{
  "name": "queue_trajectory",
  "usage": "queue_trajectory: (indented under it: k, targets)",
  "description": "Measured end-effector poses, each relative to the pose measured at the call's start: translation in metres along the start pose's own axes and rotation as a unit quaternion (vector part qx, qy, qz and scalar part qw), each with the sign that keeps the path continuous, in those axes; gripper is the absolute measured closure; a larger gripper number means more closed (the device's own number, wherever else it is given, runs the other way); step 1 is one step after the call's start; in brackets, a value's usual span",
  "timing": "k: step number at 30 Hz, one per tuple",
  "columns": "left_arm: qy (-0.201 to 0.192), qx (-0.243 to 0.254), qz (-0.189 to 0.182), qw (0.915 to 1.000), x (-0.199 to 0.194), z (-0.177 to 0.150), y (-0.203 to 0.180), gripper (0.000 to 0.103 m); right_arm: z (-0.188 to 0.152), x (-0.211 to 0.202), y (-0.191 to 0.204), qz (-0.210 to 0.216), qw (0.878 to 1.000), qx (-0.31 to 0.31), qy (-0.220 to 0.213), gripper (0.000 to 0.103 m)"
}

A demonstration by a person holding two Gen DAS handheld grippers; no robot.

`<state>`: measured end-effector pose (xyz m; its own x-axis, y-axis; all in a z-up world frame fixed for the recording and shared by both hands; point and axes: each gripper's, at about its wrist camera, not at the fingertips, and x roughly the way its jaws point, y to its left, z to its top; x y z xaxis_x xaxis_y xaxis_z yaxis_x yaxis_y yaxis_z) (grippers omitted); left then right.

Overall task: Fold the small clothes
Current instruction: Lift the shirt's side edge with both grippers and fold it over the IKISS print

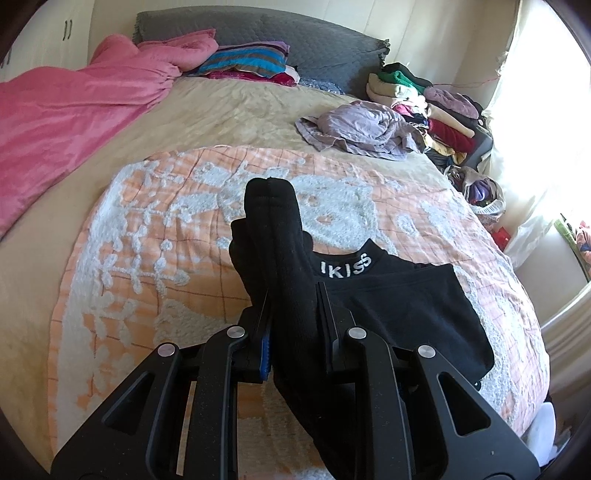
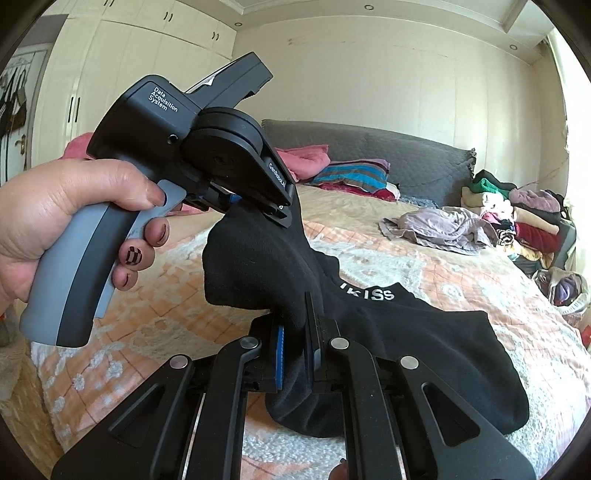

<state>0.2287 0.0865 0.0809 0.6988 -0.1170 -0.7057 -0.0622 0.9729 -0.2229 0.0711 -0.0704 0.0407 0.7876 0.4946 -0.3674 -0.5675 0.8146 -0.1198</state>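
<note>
A black garment (image 1: 402, 306) with white "IKISS" lettering on its band lies partly on the orange-and-white quilt (image 1: 155, 229). My left gripper (image 1: 291, 295) is shut on a bunched black fold of it that stands up between the jaws. In the right wrist view the same garment (image 2: 424, 339) trails to the right across the quilt (image 2: 424, 266). My right gripper (image 2: 295, 332) is shut on its lifted edge. The left gripper (image 2: 284, 214), held by a hand, pinches the cloth just above and to the left.
A pink duvet (image 1: 74, 118) lies at the left. Striped pillows (image 1: 247, 62) rest against the grey headboard (image 1: 295, 33). A crumpled lilac cloth (image 1: 362, 129) lies on the bed at the right. Stacked clothes (image 1: 424, 107) stand beyond it. White wardrobes (image 2: 110, 74) line the far wall.
</note>
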Motion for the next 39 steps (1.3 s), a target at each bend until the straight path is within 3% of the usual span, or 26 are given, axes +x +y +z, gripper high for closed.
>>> queue_trajectory:
  k: [39]
  targets:
    - [0.01, 0.059, -0.01, 0.9981, 0.024, 0.009, -0.084, 0.091, -0.011, -0.035, -0.057, -0.044, 0.996, 0.075, -0.011, 0.096]
